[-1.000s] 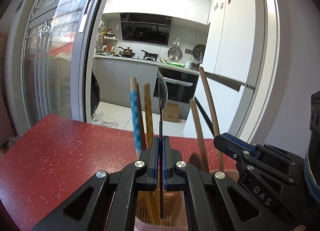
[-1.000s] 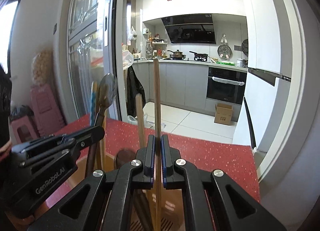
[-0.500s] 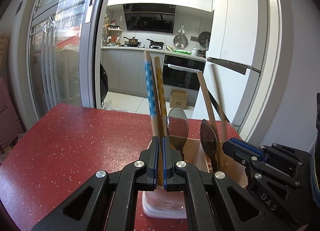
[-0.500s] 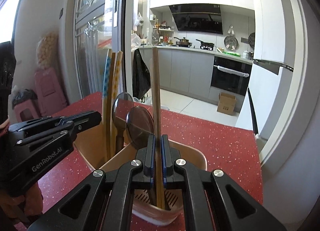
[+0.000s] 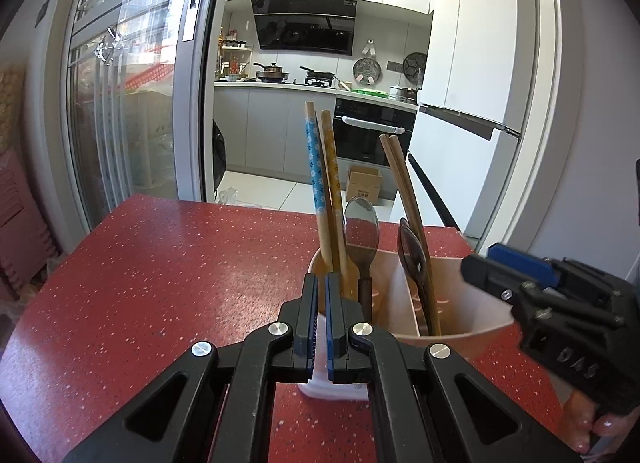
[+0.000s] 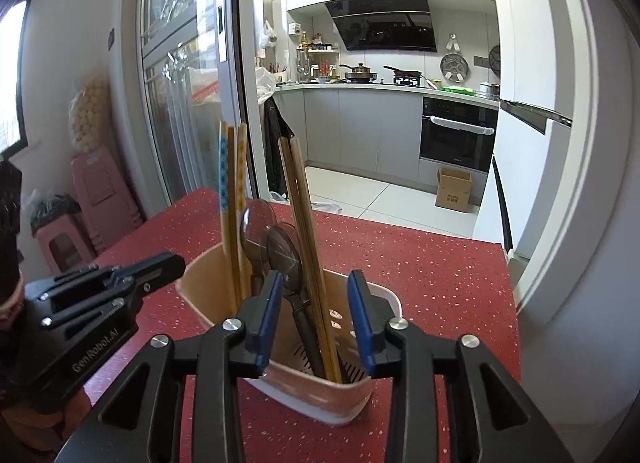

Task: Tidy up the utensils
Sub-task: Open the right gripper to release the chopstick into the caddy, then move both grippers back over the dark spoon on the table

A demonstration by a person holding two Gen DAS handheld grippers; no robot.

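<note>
A beige utensil holder [image 5: 456, 339] [image 6: 320, 399] stands on the red speckled table [image 5: 160, 283]. In it stand a blue-patterned chopstick [image 5: 314, 171], a yellow-patterned one [image 5: 332, 167], a pair of brown chopsticks [image 5: 400, 179] [image 6: 300, 199], a metal spoon [image 5: 361, 223] and a dark spoon [image 5: 412, 251]. My left gripper [image 5: 322, 279] [image 6: 168, 267] is shut and empty, just in front of the holder's left side. My right gripper [image 6: 316, 279] [image 5: 480, 261] is opening. The brown chopsticks show between its jaws, untouched by the pads.
The table's far edge [image 6: 400, 223] drops to the kitchen floor. A sliding glass door [image 5: 120, 103] stands at the left and a white fridge [image 5: 472, 83] at the right. Pink stools [image 6: 60, 239] sit beside the table. A person's hand [image 5: 600, 427] holds the right gripper.
The left gripper let go of the metal spoon, which now stands in the holder. The right gripper opened off the brown chopstick. Both grippers drew back from the holder.
</note>
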